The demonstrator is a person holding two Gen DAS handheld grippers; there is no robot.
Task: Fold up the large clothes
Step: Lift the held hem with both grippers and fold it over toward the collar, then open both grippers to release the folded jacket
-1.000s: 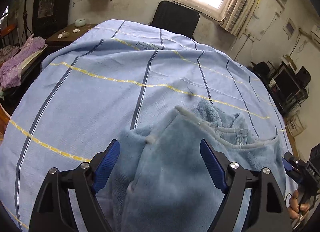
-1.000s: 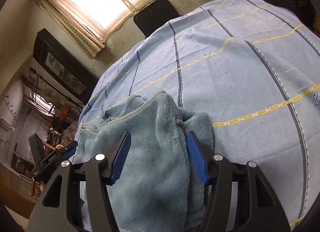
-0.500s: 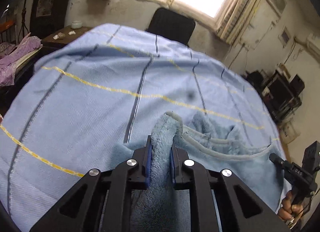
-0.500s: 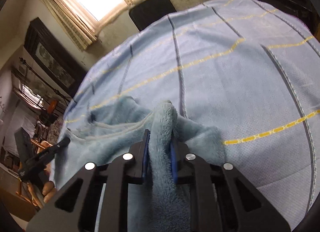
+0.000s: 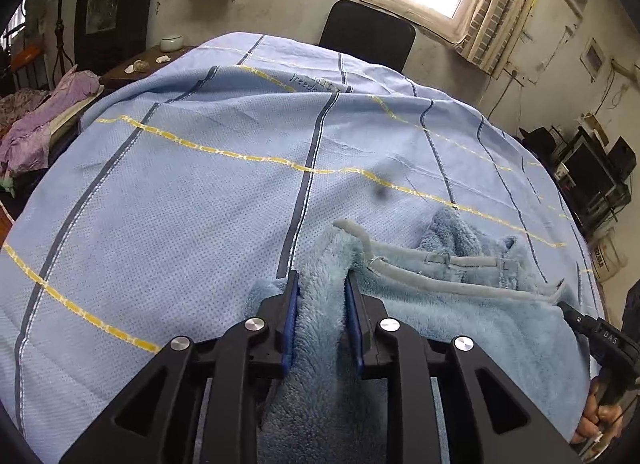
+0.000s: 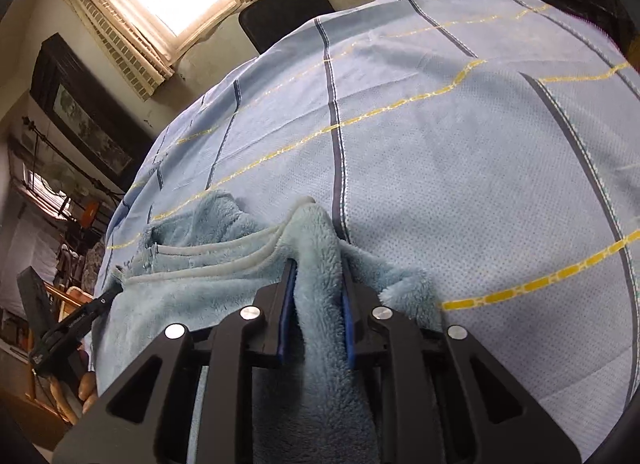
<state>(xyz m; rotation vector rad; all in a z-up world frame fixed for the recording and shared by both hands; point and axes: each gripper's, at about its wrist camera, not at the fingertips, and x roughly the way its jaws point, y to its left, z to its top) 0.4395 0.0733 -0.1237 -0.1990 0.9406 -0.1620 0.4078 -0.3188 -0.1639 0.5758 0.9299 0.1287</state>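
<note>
A light blue fleece garment (image 5: pixel 460 320) (image 6: pixel 180 304) lies bunched at the near edge of a surface covered with a blue striped sheet (image 5: pixel 180 204) (image 6: pixel 480 184). My left gripper (image 5: pixel 321 280) pinches a raised ridge of fleece between its blue pads at the garment's left end. The jaws are opening slightly, with the fleece still between them. My right gripper (image 6: pixel 318 266) holds a similar ridge at the right end, its jaws also easing open on the fabric. The piped neckline runs between the two grips.
A black chair (image 5: pixel 366 38) stands beyond the far edge under the window. Purple clothes (image 5: pixel 36 124) and a side table with a bowl (image 5: pixel 172 42) are at the left. Shelves of electronics (image 5: pixel 592 168) stand at the right. A hand (image 5: pixel 600 420) holds the other tool.
Both grippers stood open astride the fleece a second ago. They have closed on it, each pinching up a ridge, and sunk a little toward the sheet.
</note>
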